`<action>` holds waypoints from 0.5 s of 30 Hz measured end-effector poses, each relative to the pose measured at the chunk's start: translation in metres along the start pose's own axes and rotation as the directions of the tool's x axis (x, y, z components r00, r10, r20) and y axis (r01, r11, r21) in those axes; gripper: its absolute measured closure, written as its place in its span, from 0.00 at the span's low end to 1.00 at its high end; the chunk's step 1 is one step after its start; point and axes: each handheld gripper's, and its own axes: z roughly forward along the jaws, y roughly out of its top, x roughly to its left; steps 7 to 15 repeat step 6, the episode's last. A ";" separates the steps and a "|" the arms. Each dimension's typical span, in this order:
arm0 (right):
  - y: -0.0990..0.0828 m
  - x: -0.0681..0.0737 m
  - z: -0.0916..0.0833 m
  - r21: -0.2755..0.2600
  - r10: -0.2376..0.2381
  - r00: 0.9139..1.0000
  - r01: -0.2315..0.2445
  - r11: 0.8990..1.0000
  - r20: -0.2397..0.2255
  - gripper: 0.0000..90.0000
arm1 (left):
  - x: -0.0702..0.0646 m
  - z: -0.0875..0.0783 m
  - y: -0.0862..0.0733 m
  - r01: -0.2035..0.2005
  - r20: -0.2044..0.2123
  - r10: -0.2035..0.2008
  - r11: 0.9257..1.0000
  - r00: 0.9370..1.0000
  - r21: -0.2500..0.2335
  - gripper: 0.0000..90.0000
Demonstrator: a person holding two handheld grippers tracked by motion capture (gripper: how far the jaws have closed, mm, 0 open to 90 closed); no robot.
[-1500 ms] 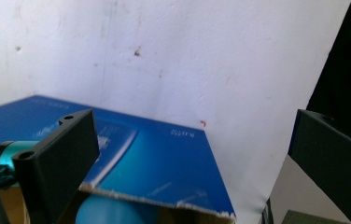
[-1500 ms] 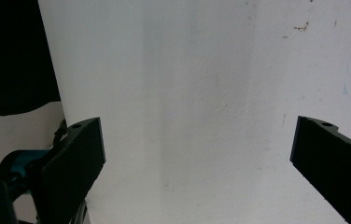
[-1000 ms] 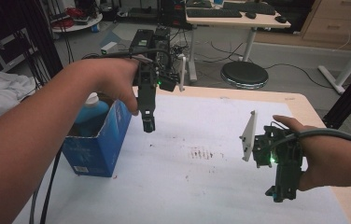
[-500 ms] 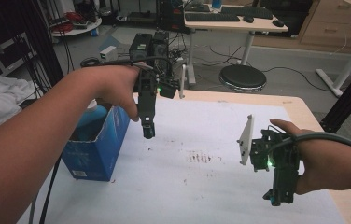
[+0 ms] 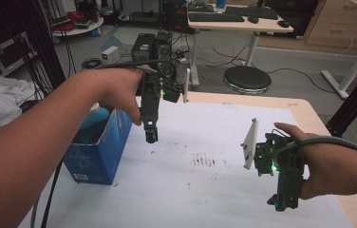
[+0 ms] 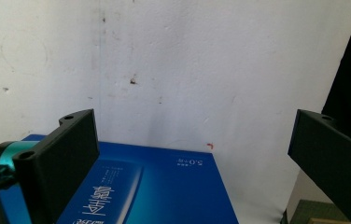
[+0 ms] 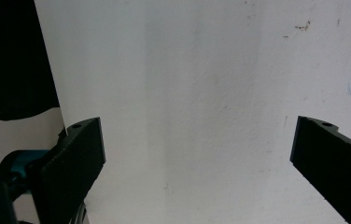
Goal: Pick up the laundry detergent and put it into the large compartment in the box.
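Blue carton (image 5: 98, 152) with its top open stands at the near left of the white table (image 5: 205, 190), and a blue bottle with a paler cap (image 5: 93, 118) rises out of it. Nearest the person, the right gripper (image 5: 281, 204) hangs low over the near right of the table, held in the right hand (image 5: 328, 168), a green light glowing on its body and its grey three-cornered plate standing on edge beside it; in the right gripper view its two black jaws stand wide apart with nothing between them, over bare white sheet marked with a few faint specks. Farther in, the left gripper (image 5: 150, 135) points down just beside the carton's far corner, gripped by the left hand (image 5: 115, 90). In the left gripper view its jaws are likewise spread wide and empty, and the carton (image 6: 155, 191) lies below them; its face carries white characters too blurred to make out and the printed figure "5.0". Dark smudges (image 5: 205, 161) mark the sheet between the two grippers.
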 end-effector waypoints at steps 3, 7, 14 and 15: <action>0.001 0.001 0.000 -0.005 0.005 1.000 -0.005 1.000 0.006 0.02 | -0.001 0.002 -0.002 0.010 -0.010 -0.010 1.000 1.000 -0.004 0.02; 0.002 0.002 0.001 -0.028 -0.004 1.000 0.004 1.000 0.005 0.02 | -0.003 0.003 -0.003 0.009 -0.006 -0.009 1.000 1.000 -0.005 0.02; 0.002 0.002 0.001 -0.028 -0.004 1.000 0.004 1.000 0.005 0.02 | -0.003 0.003 -0.003 0.009 -0.006 -0.009 1.000 1.000 -0.005 0.02; 0.002 0.002 0.001 -0.028 -0.004 1.000 0.004 1.000 0.005 0.02 | -0.003 0.003 -0.003 0.009 -0.006 -0.009 1.000 1.000 -0.005 0.02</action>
